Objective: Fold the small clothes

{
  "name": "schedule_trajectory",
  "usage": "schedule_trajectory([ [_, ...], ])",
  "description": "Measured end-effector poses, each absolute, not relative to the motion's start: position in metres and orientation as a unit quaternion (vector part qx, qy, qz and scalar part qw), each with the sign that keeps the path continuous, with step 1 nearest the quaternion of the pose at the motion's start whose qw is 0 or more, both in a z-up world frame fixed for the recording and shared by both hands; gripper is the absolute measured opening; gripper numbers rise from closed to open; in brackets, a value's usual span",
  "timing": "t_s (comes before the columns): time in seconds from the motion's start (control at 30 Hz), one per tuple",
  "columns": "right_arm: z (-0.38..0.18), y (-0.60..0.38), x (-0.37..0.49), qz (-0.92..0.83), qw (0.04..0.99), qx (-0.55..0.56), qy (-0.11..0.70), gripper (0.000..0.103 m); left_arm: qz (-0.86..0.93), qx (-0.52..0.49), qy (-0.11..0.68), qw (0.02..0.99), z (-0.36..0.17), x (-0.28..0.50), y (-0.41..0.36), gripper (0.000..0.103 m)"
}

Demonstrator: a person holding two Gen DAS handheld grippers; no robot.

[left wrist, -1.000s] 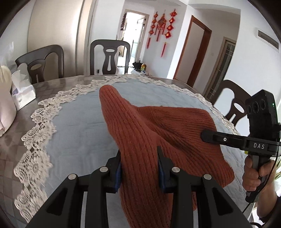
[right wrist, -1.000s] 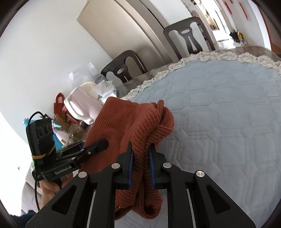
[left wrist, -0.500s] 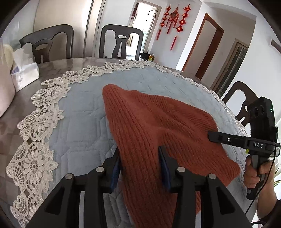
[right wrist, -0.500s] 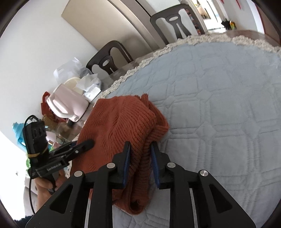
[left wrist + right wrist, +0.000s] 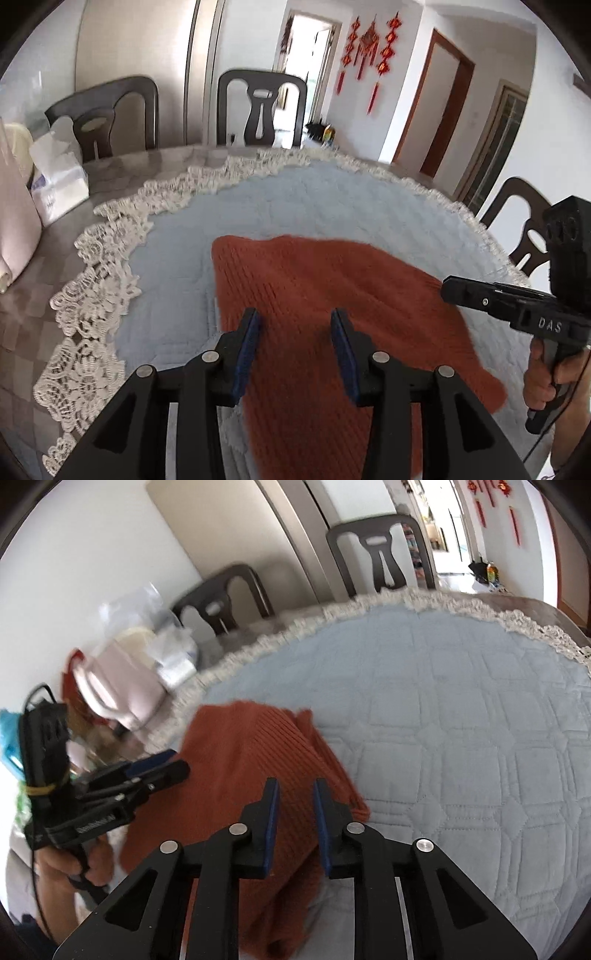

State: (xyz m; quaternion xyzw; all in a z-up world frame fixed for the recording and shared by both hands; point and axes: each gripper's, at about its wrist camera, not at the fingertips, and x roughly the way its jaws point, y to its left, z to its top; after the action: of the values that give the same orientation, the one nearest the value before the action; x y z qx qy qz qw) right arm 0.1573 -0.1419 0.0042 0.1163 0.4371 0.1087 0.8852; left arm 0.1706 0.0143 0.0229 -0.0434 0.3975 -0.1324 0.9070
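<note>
A rust-orange ribbed knit garment (image 5: 332, 288) lies spread on the pale blue quilted tablecloth (image 5: 295, 199). My left gripper (image 5: 295, 332) hovers low over its near part, open, with the pads apart and the knit flat beneath them. From the right wrist view the garment (image 5: 251, 746) shows a doubled edge on the right. My right gripper (image 5: 295, 797) is over that edge, its jaws closing, and knit fills the narrow gap between the pads. Each gripper shows in the other's view: the right gripper (image 5: 448, 288) at the garment's right side, the left gripper (image 5: 173, 764) at its left.
The tablecloth has a white lace border (image 5: 99, 258). A tissue pack (image 5: 59, 181) and a pink-white object (image 5: 118, 694) stand at the table's left end. Dark chairs (image 5: 262, 107) ring the table. A hand (image 5: 543, 373) grips the right gripper's handle.
The garment, held up as a ridge a second ago, now lies flat on the cloth. My left jaws have widened off it. Both grippers have sunk lower over the table.
</note>
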Motion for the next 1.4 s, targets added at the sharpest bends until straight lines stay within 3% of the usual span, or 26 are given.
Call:
schedule_trajectory([
  [0.13, -0.012, -0.146, 0.163, 0.096, 0.883, 0.098, 0.449, 0.006, -0.127, -0.033, 0.404, 0.905, 0.008, 0.173, 0.011, 0.044],
  [0.4, -0.003, -0.144, 0.157, 0.096, 0.886, 0.086, 0.446, 0.009, -0.119, -0.024, 0.397, 0.91, 0.011, 0.166, 0.008, 0.044],
  [0.6, 0.031, -0.119, 0.103, 0.146, 0.901, 0.042, 0.407, 0.009, -0.126, -0.033, 0.366, 0.922, 0.038, 0.118, 0.016, 0.044],
  [0.83, 0.005, -0.093, 0.079, 0.163, 0.884, -0.029, 0.438, 0.009, -0.141, -0.039, 0.368, 0.918, 0.031, 0.076, 0.008, 0.044],
  [1.13, 0.0, -0.107, 0.079, 0.158, 0.887, -0.012, 0.433, 0.013, -0.132, -0.015, 0.364, 0.922, 0.017, 0.075, -0.007, 0.044],
  [1.4, 0.032, -0.103, 0.078, 0.155, 0.907, -0.003, 0.392, 0.016, -0.135, -0.049, 0.352, 0.925, 0.039, 0.067, 0.007, 0.044],
])
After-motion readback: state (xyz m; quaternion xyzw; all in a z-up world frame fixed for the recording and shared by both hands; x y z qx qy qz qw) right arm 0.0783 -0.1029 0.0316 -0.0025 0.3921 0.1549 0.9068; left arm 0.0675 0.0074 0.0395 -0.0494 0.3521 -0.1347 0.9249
